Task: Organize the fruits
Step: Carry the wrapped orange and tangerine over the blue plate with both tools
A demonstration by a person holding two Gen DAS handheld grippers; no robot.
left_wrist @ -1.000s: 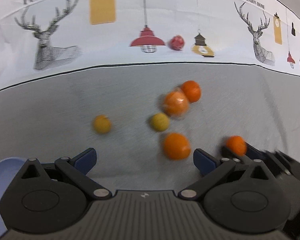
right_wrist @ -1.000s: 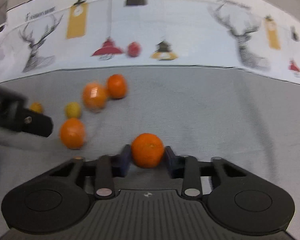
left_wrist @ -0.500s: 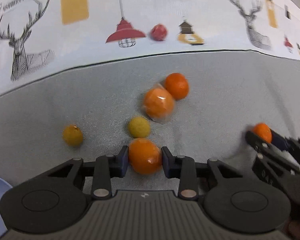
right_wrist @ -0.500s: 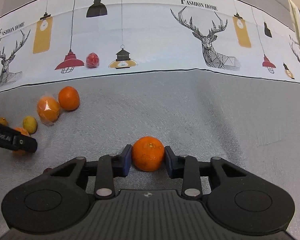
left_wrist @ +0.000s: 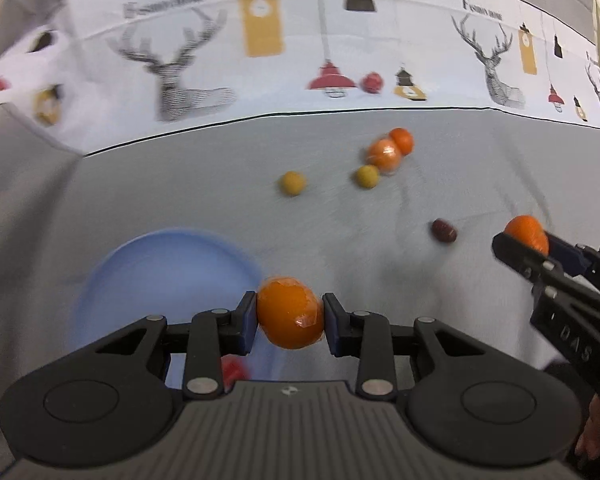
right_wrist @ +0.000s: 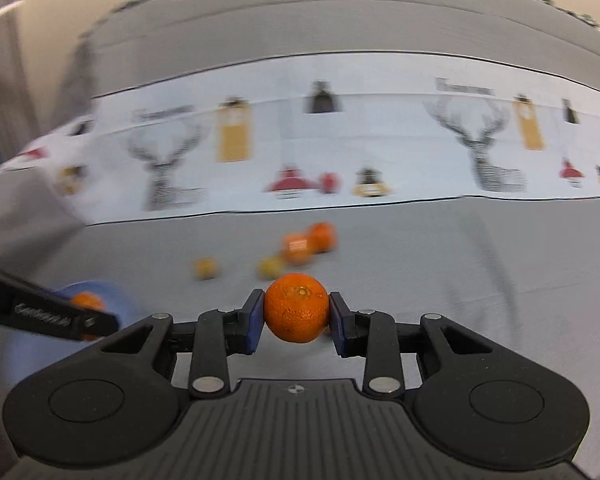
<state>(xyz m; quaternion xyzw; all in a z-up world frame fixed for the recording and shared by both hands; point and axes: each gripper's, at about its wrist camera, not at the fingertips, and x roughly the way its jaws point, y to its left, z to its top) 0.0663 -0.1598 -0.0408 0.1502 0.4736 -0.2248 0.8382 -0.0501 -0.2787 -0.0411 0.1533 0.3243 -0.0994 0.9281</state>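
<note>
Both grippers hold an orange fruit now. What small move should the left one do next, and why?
Probably carry the left gripper a little further over the light blue round bowl and lower it before opening. Its pads are shut on a plastic-wrapped orange at the bowl's near rim, not yet clearly above the middle. The right gripper, holding a bare orange mandarin, can follow.

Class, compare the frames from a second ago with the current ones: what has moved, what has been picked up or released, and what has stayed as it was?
The left gripper, open a second ago, closed on an orange and carried it up over the blue bowl. The right gripper lifted its orange off the cloth and swung towards the bowl too. Unchanged: the right gripper's grip, the loose fruits on the grey cloth.
</note>
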